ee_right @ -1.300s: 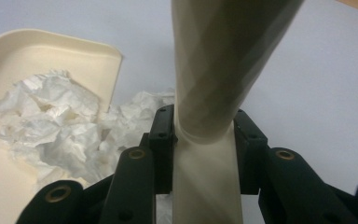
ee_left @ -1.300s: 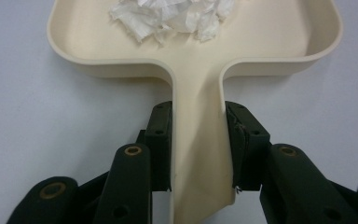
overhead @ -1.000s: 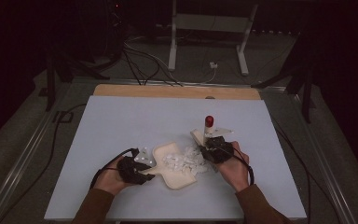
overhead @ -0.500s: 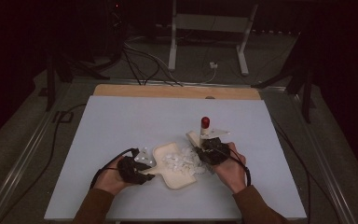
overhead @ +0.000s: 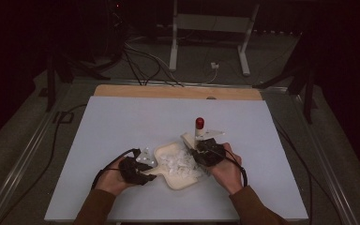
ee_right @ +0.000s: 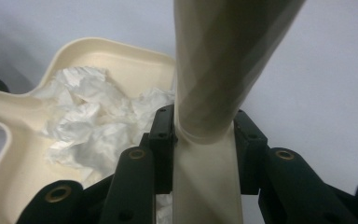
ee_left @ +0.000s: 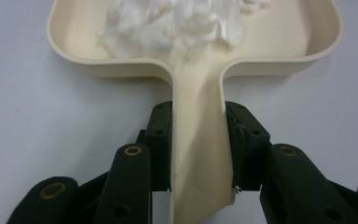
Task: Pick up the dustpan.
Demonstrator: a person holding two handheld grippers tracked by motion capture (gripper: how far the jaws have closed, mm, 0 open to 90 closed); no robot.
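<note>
A cream dustpan (overhead: 178, 183) lies on the white table near the front edge, with crumpled white paper (overhead: 180, 161) piled in it. My left gripper (overhead: 149, 170) is shut on the dustpan's flat handle (ee_left: 198, 154), one jaw on each side; the pan's rim (ee_left: 121, 70) and the paper (ee_left: 177, 23) lie just ahead. My right gripper (overhead: 200, 153) is at the pan's right edge, shut on a cream brush handle (ee_right: 223, 56) that stands upright and ends in a red tip (overhead: 199, 123). Under it are the paper (ee_right: 88, 121) and the pan's rim (ee_right: 116, 46). The brush's bristles are hidden.
The white table top (overhead: 122, 122) stretches wide to the left and back of the pan. A wooden strip (overhead: 178, 91) runs along its far edge. Beyond it, cables (overhead: 140, 61) and a metal stand (overhead: 206, 28) sit on the dark floor.
My right gripper has carried the brush a little to the left, closer over the dustpan's right edge. The left gripper and the pan have stayed put.
</note>
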